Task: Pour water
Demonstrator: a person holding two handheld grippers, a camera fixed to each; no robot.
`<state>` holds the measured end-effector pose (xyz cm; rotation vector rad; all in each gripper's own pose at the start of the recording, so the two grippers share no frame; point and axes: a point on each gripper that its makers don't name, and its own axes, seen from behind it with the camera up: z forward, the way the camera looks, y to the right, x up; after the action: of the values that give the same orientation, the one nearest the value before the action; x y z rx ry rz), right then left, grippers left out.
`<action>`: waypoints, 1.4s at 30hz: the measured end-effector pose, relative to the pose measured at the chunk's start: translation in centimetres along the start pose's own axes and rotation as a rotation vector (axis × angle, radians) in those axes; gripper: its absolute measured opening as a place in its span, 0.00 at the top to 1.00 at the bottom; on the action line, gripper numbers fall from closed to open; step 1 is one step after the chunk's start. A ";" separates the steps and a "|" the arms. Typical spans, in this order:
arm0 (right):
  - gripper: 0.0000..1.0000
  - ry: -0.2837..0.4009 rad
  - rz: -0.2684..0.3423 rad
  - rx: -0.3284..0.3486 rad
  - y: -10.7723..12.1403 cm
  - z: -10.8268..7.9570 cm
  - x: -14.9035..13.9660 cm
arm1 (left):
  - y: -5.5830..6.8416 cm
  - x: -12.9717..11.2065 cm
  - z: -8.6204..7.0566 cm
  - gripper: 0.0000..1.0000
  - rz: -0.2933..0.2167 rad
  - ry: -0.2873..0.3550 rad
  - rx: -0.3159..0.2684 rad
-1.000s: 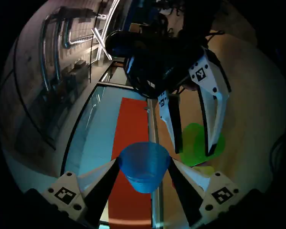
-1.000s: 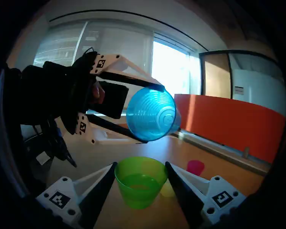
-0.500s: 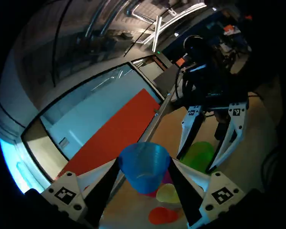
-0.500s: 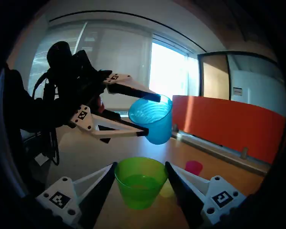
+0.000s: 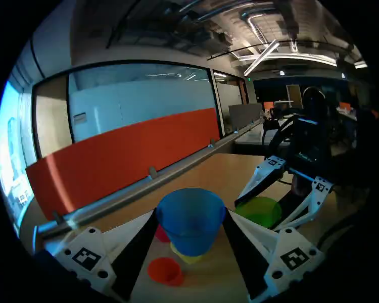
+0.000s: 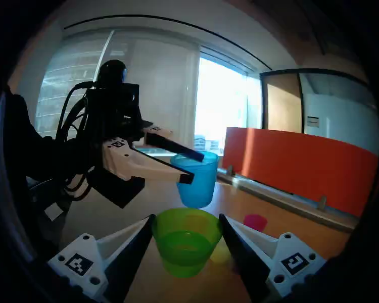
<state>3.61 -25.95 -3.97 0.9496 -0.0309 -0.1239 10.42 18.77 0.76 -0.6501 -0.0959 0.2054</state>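
My left gripper (image 5: 190, 214) is shut on a blue plastic cup (image 5: 191, 230), which stands upright between its fingers. In the right gripper view that same blue cup (image 6: 194, 181) hangs upright just beyond and above the green cup, held by the left gripper (image 6: 195, 167). My right gripper (image 6: 186, 218) is shut on a translucent green cup (image 6: 186, 248) with what looks like a little water in its bottom. In the left gripper view the green cup (image 5: 258, 209) sits to the right in the right gripper (image 5: 257, 214).
Small cups stand on the wooden table (image 5: 225, 174): orange (image 5: 165, 270), yellow (image 5: 188, 257), pink (image 6: 255, 221). An orange partition (image 5: 124, 151) and a metal rail (image 5: 139, 188) run along the table's far edge. A bright window (image 6: 220, 108) lies behind the left gripper.
The blue cup has swung from tipped over the green cup back to upright and come down a little. The green cup and right gripper have stayed still.
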 end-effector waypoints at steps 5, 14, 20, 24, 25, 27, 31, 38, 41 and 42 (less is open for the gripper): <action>0.05 0.001 0.002 -0.001 0.0 0.1 0.1 | 0.2 -0.7 0.0 0.13 -0.055 -0.020 -0.030; 0.05 0.000 0.000 -0.002 -0.1 0.3 0.3 | 0.2 -1.0 -0.1 0.12 -0.064 -0.022 -0.035; 0.05 0.001 -0.002 -0.007 0.0 0.3 0.5 | -0.3 -0.8 -0.3 0.13 -0.126 -0.007 -0.039; 0.05 0.002 0.000 -0.010 0.0 0.2 0.6 | -0.3 -1.1 -0.4 0.13 -0.165 0.002 -0.044; 0.05 0.001 0.001 -0.010 0.1 0.2 0.6 | -0.4 -1.3 -0.4 0.13 -0.168 0.001 -0.043; 0.05 -0.002 0.002 -0.011 0.1 0.2 0.5 | -0.5 -1.7 -0.5 0.13 -0.172 -0.002 -0.041; 0.05 -0.017 0.007 -0.013 0.3 0.0 -0.1 | -0.6 -2.9 -0.6 0.13 -0.166 -0.024 -0.041; 0.05 -0.071 0.031 -0.009 0.8 -0.5 -2.0 | 0.0 -5.6 -0.5 0.13 -0.156 -0.083 -0.058; 0.05 -0.105 0.036 -0.007 1.0 -0.8 -3.0 | 0.4 -6.7 -0.4 0.13 -0.135 -0.108 -0.061; 0.05 -0.117 0.039 -0.006 1.0 -0.8 -3.3 | 0.5 -7.1 -0.4 0.13 -0.128 -0.117 -0.062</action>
<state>0.45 -24.30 -3.53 0.9347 -0.1567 -0.1431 3.51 17.36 -0.03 -0.6912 -0.2562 0.1168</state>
